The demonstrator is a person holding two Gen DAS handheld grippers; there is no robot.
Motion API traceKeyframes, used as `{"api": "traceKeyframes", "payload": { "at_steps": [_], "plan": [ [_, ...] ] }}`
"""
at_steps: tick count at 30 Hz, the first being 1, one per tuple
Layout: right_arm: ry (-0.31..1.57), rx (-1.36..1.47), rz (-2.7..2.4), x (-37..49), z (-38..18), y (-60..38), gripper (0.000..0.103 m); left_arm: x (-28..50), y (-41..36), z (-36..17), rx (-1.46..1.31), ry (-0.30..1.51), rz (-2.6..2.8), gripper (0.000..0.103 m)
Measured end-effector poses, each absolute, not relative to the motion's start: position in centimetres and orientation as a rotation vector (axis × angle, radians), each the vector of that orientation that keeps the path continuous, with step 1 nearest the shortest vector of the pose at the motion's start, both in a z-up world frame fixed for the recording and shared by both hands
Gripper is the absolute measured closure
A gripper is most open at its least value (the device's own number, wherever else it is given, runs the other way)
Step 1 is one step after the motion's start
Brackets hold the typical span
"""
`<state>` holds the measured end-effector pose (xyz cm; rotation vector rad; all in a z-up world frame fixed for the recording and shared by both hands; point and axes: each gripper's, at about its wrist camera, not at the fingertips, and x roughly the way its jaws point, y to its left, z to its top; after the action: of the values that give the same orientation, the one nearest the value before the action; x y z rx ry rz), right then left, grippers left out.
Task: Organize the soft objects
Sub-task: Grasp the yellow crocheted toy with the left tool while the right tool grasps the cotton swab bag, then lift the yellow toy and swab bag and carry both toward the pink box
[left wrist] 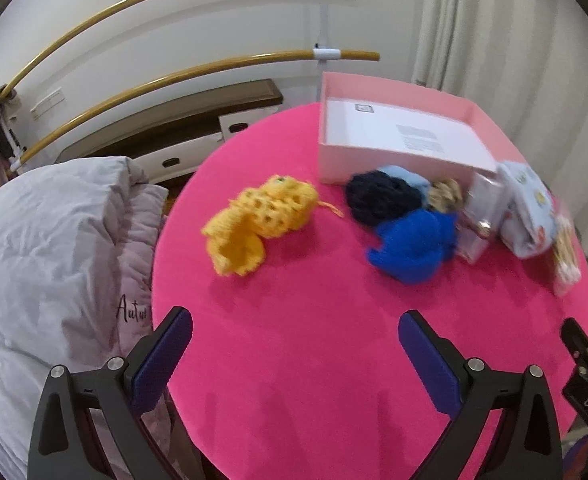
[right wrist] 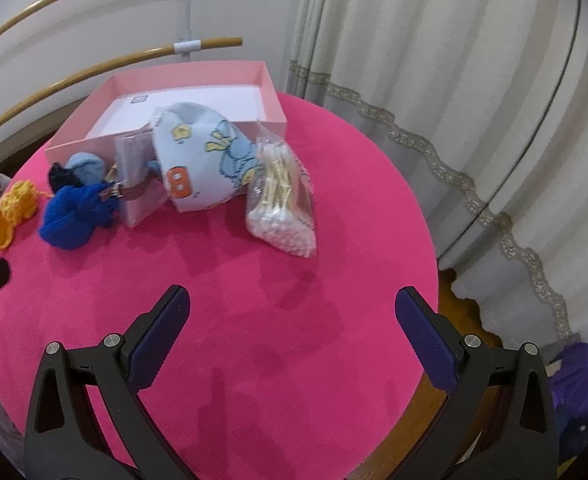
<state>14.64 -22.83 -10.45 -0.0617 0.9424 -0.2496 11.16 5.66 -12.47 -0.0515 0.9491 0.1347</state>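
Both tongs stand spread wide with nothing between their pads: the left gripper (left wrist: 295,344) and the right gripper (right wrist: 293,316) each hover above bare pink cloth at the near side of the round table (right wrist: 254,320).

Landmark: the open pink box (left wrist: 377,120), set at the far side of the table, its back wall close to the table's far edge. Only a white printed sheet shows on its floor.

Yellow knitted piece (left wrist: 260,222): lying alone on the cloth, to the left of the box's near-left corner, apart from the other items and short of the table's left edge.

Dark navy piece (left wrist: 381,198) and pale blue piece (left wrist: 407,176): against the box's near wall. Bright blue knitted piece (left wrist: 413,246): just in front of them, touching or overlapping the navy one.

Small pink carton (right wrist: 136,168): leaning at the box's near wall, beside the bright blue piece.

Printed light-blue cloth bundle (right wrist: 202,156): resting over the box's near wall towards its right corner, partly inside, partly on the table.

Bag of cotton swabs (right wrist: 280,196): on the cloth just right of that bundle, touching it, in front of the box's right corner.

Open room: a broad band of bare cloth runs from the items to the near table edge. A grey quilt (left wrist: 50,260) presses against the left edge; curtains (right wrist: 453,100) hang beyond the right edge.
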Motion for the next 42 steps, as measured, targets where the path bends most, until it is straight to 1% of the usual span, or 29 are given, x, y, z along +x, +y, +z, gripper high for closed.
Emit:
{"api": "traceKeyframes", "payload": {
  "at_steps": [4,8,13,16,17,18,20,22,23,24,26,28,29,31,32,33,34,36,42],
  "plan": [
    [0.954,-0.059,-0.279,15.7,-10.6,-23.4,0.0,13.0,7.0,-12.6,-0.069,0.936,0.153,0.002],
    [0.964,-0.057,-0.305,16.8,-10.7,-24.0,0.0,15.3,7.9,-13.1,-0.073,0.935,0.172,0.006],
    [0.983,-0.053,-0.326,18.4,-11.1,-24.4,0.0,18.6,8.8,-14.5,-0.089,0.947,0.171,0.009],
    [1.0,-0.052,-0.336,19.2,-11.5,-24.7,0.0,20.7,9.0,-15.7,-0.088,0.969,0.165,0.015],
    [1.005,-0.046,-0.335,19.5,-11.6,-24.8,0.0,21.3,9.1,-16.1,-0.095,0.977,0.158,0.019],
    [1.009,-0.039,-0.335,19.7,-11.6,-25.0,0.0,21.9,9.2,-16.5,-0.102,0.982,0.149,0.027],
    [1.014,-0.033,-0.344,20.0,-11.7,-25.3,0.0,23.2,9.5,-17.4,-0.101,1.0,0.151,0.039],
    [1.017,-0.039,-0.355,20.3,-11.9,-25.5,0.0,24.3,9.5,-18.3,-0.105,1.007,0.133,0.046],
    [1.018,-0.039,-0.358,20.5,-11.9,-25.7,0.0,24.6,9.6,-18.6,-0.114,1.014,0.118,0.053],
    [1.017,-0.035,-0.358,20.6,-12.0,-25.8,0.0,24.9,9.6,-18.7,-0.115,1.007,0.116,0.055],
    [1.014,-0.024,-0.355,21.0,-12.1,-26.2,0.0,25.2,9.5,-18.8,-0.107,0.997,0.12,0.063],
    [1.021,-0.02,-0.353,21.6,-12.4,-26.4,0.001,25.5,9.6,-18.9,-0.111,0.997,0.12,0.066],
    [1.02,-0.016,-0.34,21.9,-12.6,-26.4,0.003,25.7,9.6,-19.0,-0.109,0.997,0.12,0.069],
    [1.019,0.003,-0.317,22.3,-12.9,-26.5,0.014,25.5,9.6,-19.1,-0.1,0.995,0.122,0.071],
    [1.023,0.03,-0.3,22.6,-13.2,-26.7,0.031,25.7,9.6,-19.2,-0.096,0.995,0.125,0.072],
    [1.031,0.054,-0.287,22.8,-13.4,-26.9,0.059,25.2,9.6,-19.2,-0.094,0.995,0.127,0.072],
    [1.05,0.083,-0.271,23.0,-13.8,-27.2,0.073,25.0,9.6,-19.1,-0.101,0.997,0.131,0.072],
    [1.055,0.098,-0.267,22.9,-14.1,-27.6,0.075,24.8,9.7,-19.1,-0.114,1.003,0.131,0.073],
    [1.031,0.104,-0.259,22.1,-13.5,-28.0,0.076,23.7,9.1,-18.1,-0.127,1.009,0.133,0.075]
  ]
}}
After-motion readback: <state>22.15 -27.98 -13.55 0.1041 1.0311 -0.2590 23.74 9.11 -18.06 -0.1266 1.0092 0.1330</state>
